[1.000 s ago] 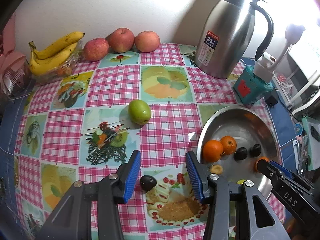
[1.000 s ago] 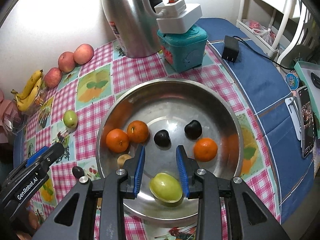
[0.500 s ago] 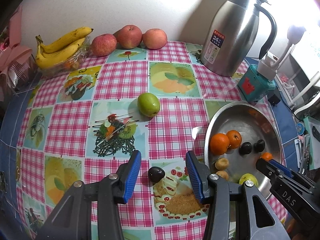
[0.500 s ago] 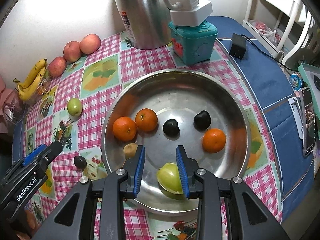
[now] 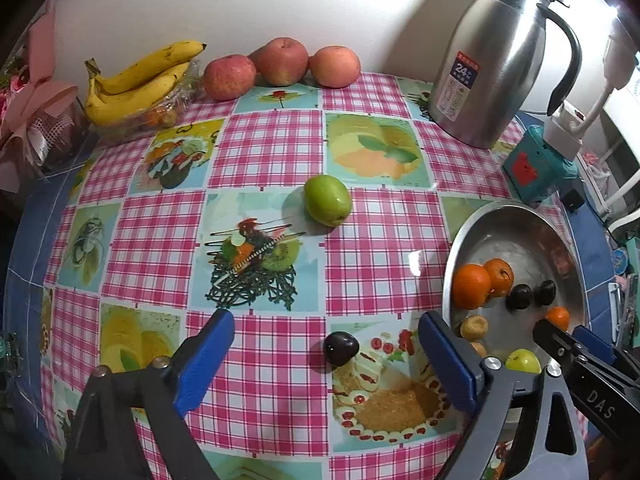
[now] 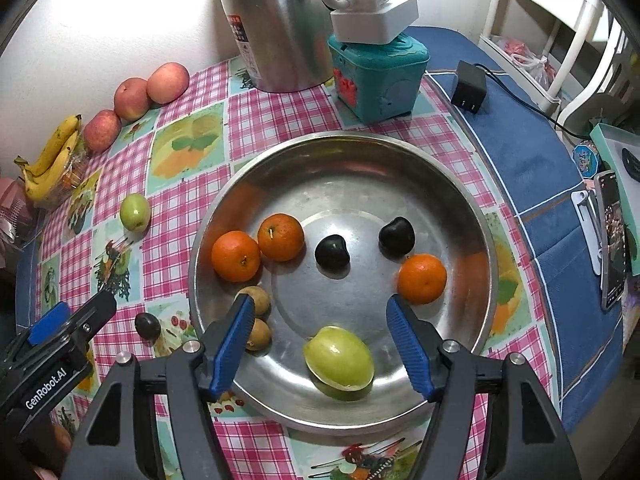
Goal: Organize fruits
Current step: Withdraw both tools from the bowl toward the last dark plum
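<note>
bowl (image 6: 460,184): brushed shiny metal | jug (image 5: 492,60): polished steel | tablecloth (image 5: 272,152): glossy plastic-looking check

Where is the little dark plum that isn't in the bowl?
In the left wrist view, the dark plum lies on the tablecloth, just left of the metal bowl.

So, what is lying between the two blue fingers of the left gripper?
Only a dark plum on the tablecloth, seen in the left wrist view. The left gripper is opening and its pads stand clear of it.
</note>
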`<state>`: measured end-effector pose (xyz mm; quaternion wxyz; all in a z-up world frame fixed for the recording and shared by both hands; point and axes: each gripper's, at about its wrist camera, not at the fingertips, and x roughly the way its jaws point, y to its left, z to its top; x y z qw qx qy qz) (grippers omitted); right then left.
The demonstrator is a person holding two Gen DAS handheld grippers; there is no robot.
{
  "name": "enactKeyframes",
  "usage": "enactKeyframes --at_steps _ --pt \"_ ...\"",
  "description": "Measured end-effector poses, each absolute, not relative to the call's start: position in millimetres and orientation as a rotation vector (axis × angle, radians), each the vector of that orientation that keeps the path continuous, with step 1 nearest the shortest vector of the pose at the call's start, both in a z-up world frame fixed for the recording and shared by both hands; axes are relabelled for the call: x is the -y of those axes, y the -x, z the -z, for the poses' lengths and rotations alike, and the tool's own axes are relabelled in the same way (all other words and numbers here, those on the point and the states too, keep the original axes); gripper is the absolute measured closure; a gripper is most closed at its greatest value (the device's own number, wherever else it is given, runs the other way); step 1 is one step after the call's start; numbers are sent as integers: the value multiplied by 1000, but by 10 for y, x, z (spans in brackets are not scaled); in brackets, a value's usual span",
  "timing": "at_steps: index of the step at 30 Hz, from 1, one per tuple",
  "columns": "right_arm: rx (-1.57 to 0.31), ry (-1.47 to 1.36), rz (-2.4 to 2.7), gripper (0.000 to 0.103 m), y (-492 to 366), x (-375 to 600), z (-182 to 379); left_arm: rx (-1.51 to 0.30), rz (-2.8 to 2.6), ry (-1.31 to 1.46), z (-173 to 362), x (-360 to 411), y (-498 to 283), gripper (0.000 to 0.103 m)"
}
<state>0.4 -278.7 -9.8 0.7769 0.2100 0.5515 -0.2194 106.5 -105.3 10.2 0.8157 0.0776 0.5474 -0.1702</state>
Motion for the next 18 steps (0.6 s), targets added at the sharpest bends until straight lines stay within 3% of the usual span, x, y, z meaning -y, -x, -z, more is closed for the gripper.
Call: enactKeyframes --at_steps 4,16,18 --pt "-1183 -450 492 20 5 2802 83 -1160 349 -168 -104 1026 -1084 3" --pt "-1163 -444 517 19 26 2839 58 -1119 294 -184 -118 983 -1098 0" --pt "-1152 -443 522 14 31 2845 43 -1116 285 -177 -128 966 -1108 0"
